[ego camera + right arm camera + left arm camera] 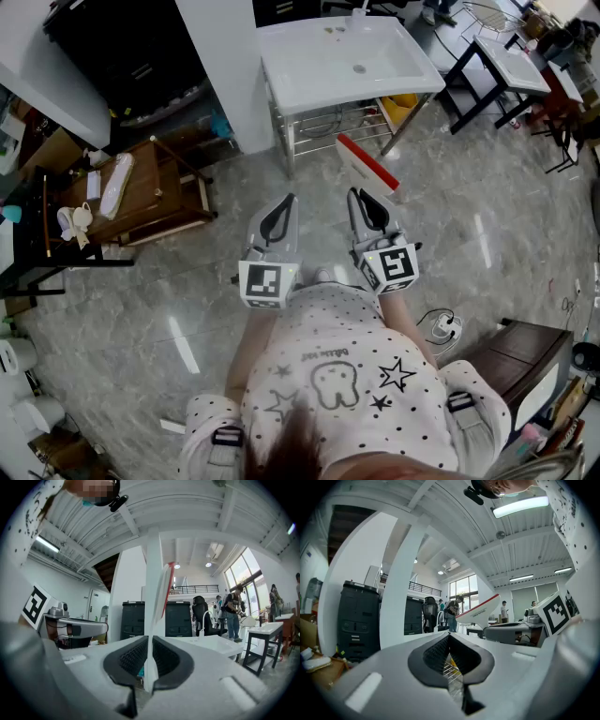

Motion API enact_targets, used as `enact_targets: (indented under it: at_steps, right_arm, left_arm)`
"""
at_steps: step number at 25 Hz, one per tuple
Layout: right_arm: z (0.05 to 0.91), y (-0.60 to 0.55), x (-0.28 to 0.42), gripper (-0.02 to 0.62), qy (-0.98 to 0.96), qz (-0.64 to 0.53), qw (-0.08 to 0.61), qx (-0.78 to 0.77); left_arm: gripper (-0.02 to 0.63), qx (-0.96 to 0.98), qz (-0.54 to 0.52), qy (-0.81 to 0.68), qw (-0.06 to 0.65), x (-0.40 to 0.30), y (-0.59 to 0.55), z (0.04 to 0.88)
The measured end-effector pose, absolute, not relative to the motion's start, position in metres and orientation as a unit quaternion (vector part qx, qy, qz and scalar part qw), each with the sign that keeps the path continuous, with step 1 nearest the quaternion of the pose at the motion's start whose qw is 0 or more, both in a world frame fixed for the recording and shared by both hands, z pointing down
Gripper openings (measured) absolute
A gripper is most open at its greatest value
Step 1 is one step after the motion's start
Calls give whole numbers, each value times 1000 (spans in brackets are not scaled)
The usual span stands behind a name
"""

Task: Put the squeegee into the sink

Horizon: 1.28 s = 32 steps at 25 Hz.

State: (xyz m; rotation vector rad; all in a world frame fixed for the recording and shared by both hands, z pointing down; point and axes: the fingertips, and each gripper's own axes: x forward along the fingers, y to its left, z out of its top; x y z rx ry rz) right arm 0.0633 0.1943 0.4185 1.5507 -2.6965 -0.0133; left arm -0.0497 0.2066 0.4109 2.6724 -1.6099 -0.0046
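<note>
1. Head view: The person stands on the floor a little short of the sink (319,70), a white basin on a metal frame. Both grippers are held level out front. The right gripper (357,193) carries the squeegee (367,165). Its white, red-edged blade juts ahead toward the frame but is in the air, well apart from the basin and lower than its rim. The left gripper (285,200) is just beside it.

2. Left gripper view: These jaws are pressed together at the tips with nothing between them. The squeegee (480,611) and the right gripper (513,632) show off to the right. This hand seems to have no part in the carry, so it is best kept wide of the blade's path.

3. Right gripper view: The jaws pinch the squeegee (151,660) by its thin white part, and the blade rises from them, leaning slightly right. The sink (213,645) lies ahead, a little to the right. The grip is near one end, so the long blade could catch the rim. A good approach would be to step closer, lift the blade clear above the rim and bring it over the hollow. Then lower it and only spread the jaws once it is low inside.
</note>
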Motion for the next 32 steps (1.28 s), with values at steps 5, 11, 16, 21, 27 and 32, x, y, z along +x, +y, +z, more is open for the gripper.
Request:
enact_targets:
  at_steps: [5,11,16,21,27,32]
  right_arm:
    - [422,192,68,20,-868,4,18,496]
    - [425,189,71,21,-867,13,23,497]
    - [426,192,72,20,-869,13,25,493]
    - [429,193,74,21,-872,17,25,488]
    - [427,195,89,23,-875,27,13,484]
    - [436,200,108,23,-876,29,19,481]
  left_arm:
    - [-5,856,-5,-516,13,-42,203,407]
    - [-5,854,-3,-520,18,-42,200,409]
    - [-5,850,-5,-526,23,-44,203,409]
    - [-5,847,-5,-530,25,-42,203,411]
    - [-5,845,-7,-534,24,-30,203,407]
    - [-5,845,-1,-534,23,-11,206,414]
